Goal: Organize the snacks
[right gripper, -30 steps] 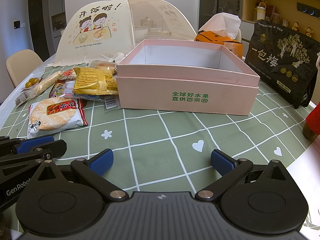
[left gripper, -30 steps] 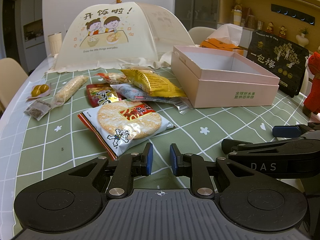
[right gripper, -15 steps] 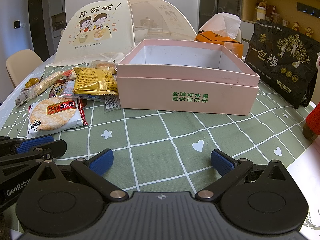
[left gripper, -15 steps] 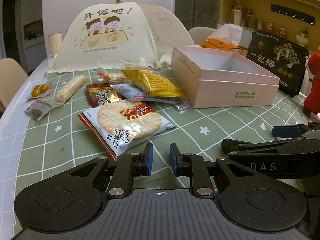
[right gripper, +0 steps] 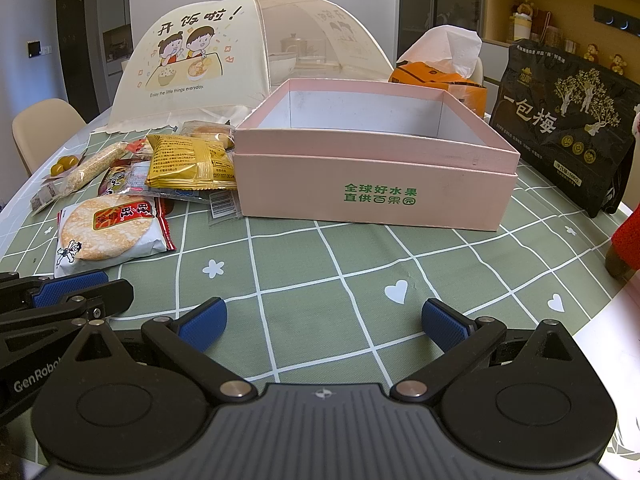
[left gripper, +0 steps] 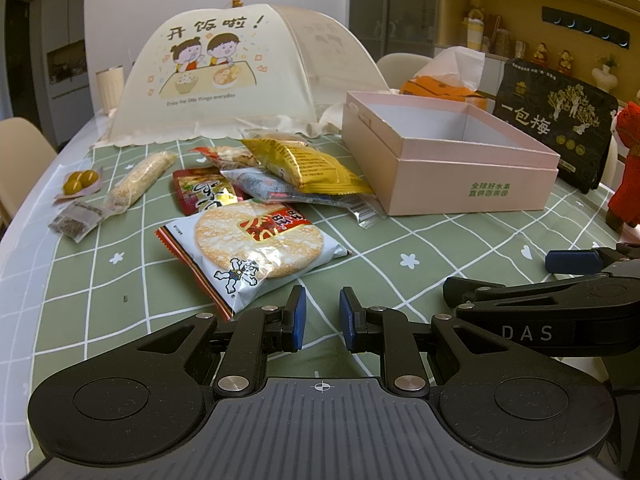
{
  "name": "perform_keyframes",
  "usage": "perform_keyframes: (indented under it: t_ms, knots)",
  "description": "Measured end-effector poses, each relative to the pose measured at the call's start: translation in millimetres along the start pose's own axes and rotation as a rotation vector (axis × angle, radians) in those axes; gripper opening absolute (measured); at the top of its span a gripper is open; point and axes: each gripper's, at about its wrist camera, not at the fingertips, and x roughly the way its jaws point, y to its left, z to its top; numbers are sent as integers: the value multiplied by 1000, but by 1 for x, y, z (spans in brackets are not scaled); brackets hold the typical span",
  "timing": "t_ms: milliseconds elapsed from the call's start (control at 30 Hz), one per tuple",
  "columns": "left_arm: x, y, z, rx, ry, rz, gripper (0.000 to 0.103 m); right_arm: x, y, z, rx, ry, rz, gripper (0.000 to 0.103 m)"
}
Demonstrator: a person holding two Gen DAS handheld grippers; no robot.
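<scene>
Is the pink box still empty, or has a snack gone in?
Apparently empty: the pink box shows only bare white inner walls; its floor is hidden behind the near wall.

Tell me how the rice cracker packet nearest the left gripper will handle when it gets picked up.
The rice cracker packet looks puffed and glossy, so it is probably light and may slip between the pads. The large round cracker shown on it suggests brittle contents; a hard squeeze could crack them. It lies flat, so pinching its crimped edge seems safest.
</scene>
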Motion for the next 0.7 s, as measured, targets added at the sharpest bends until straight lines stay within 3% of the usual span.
perform_keyframes:
  t_ms: [133,267,333,467,533,600,700]
  knots:
    - [0,0,0,-1,0,0,22,0,0,0,3,6,6,103]
    - [0,2,0,-11,-2,-11,22,0,-2,7,-48,86,56,103]
    - [-1,3,1,-20,3,-47,22,-2,-5,11,-71,133,80,103]
    - [-3,31,25,-90,78,-194,22,4,-7,24,-104,235,111,103]
    - [-13,55,44,-123,46,-217,22,3,-5,23,-102,247,100,103]
    - [-22,87,67,-128,-53,-181,23,4,-3,26,-95,267,89,103]
    - [-7,151,98,-201,-135,-17,24,5,1,30,-128,304,110,101]
